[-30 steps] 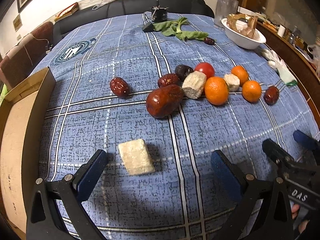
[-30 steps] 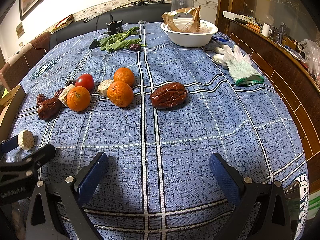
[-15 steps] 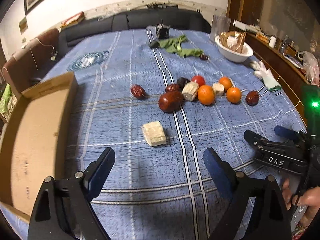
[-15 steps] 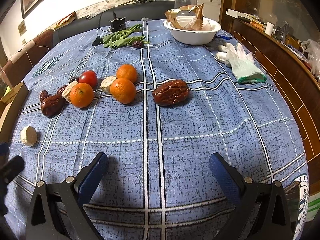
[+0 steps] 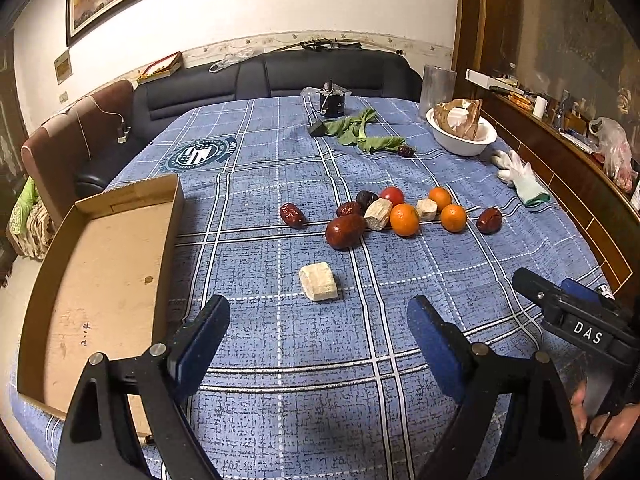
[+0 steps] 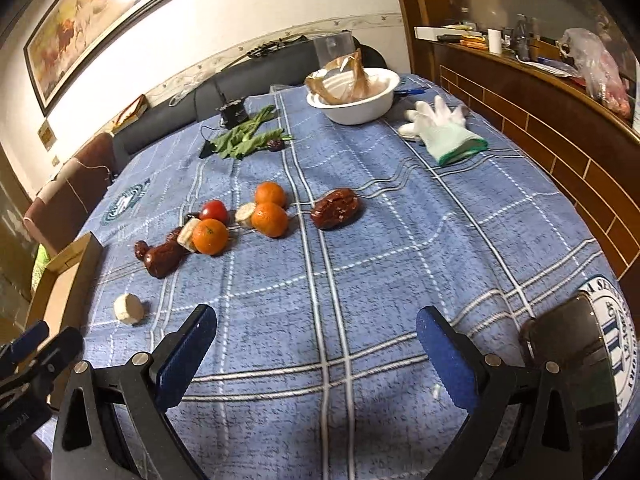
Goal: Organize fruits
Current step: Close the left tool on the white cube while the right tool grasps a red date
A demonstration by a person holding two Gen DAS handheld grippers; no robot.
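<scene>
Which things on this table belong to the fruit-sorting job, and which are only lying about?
For the job:
oranges
tomato
red dates
pale cut chunks
cardboard tray

Lying about:
white bowl
glove
green leaves
small black device
phone

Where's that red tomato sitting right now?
In the left wrist view, the tomato sits mid-table at the back of the fruit cluster, beside a dark fruit.
</scene>
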